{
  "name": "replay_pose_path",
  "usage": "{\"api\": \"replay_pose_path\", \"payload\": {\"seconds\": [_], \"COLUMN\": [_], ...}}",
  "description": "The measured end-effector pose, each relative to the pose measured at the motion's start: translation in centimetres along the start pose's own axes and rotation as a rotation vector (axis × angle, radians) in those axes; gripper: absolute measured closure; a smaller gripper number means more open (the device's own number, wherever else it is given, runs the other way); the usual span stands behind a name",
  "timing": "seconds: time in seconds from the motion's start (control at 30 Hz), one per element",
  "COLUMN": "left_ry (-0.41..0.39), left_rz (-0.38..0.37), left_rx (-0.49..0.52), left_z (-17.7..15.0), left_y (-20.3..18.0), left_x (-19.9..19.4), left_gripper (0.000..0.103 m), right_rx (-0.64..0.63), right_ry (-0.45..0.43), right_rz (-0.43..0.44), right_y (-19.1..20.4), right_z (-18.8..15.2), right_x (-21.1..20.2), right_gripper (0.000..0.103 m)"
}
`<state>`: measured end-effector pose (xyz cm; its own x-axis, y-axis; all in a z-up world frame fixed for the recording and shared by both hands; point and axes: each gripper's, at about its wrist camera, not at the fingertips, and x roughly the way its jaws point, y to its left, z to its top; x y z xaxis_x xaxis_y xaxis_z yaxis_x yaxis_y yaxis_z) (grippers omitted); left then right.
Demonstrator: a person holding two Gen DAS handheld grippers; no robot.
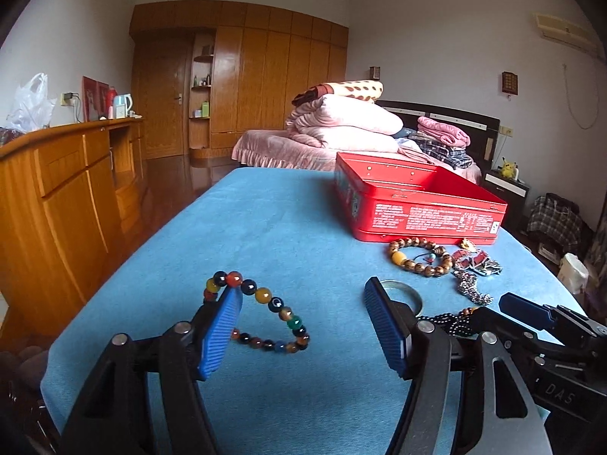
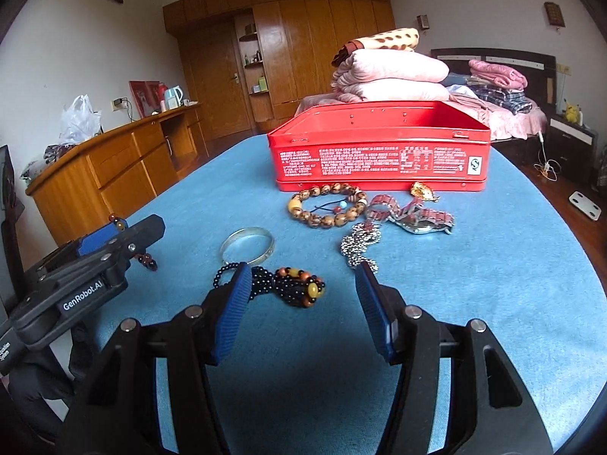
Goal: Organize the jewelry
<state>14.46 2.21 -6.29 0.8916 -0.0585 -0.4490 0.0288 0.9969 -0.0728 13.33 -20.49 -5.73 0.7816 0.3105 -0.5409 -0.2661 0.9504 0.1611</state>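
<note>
The left tongs (image 1: 303, 326) are held apart over the blue fabric-covered surface (image 1: 288, 227), with nothing clamped; the multicoloured round-bead bracelet (image 1: 261, 314) lies on the cloth between the ribbed blue pads (image 1: 220, 337). The right tongs (image 2: 303, 311) are likewise held apart and empty, above the black small-bead strand with amber and brown beads (image 2: 288, 288). Beyond it lie a plain silver metal bangle (image 2: 247, 244), a silver chain (image 2: 360, 244), a brown patterned wooden-bead bracelet (image 2: 326, 204) and a red-linked watch (image 2: 413, 216). The open rectangular red tin box (image 2: 379, 151) stands behind them.
</note>
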Motion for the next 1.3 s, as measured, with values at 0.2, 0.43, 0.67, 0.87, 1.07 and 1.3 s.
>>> {"api": "replay_pose_path", "payload": {"seconds": [0.2, 0.43, 0.67, 0.87, 1.07, 1.3], "left_ry": [-0.006, 0.004, 0.012, 0.01, 0.002, 0.014], "left_rz": [0.014, 0.013, 0.009, 0.007, 0.012, 0.013], "left_rx": [-0.004, -0.012, -0.017, -0.011, -0.012, -0.022], "left_z": [-0.2, -0.6, -0.7, -0.8, -0.7, -0.8], "left_y": [0.0, 0.3, 0.5, 0.2, 0.3, 0.5], "left_x": [0.2, 0.8, 1.0, 0.9, 0.6, 0.8], "left_gripper": [0.037, 0.037, 0.037, 0.037, 0.037, 0.037], "right_rx": [-0.004, -0.026, -0.067, -0.109, -0.153, -0.165], "right_ry": [0.02, 0.052, 0.077, 0.099, 0.106, 0.094], "right_rz": [0.0, 0.028, 0.063, 0.093, 0.109, 0.12], "right_y": [0.1, 0.8, 1.4, 1.9, 2.9, 2.6], "right_z": [0.2, 0.1, 0.0, -0.2, 0.1, -0.3], "right_x": [1.2, 2.1, 1.9, 2.1, 2.8, 1.9], "right_gripper": [0.048, 0.059, 0.076, 0.067, 0.066, 0.087]}}
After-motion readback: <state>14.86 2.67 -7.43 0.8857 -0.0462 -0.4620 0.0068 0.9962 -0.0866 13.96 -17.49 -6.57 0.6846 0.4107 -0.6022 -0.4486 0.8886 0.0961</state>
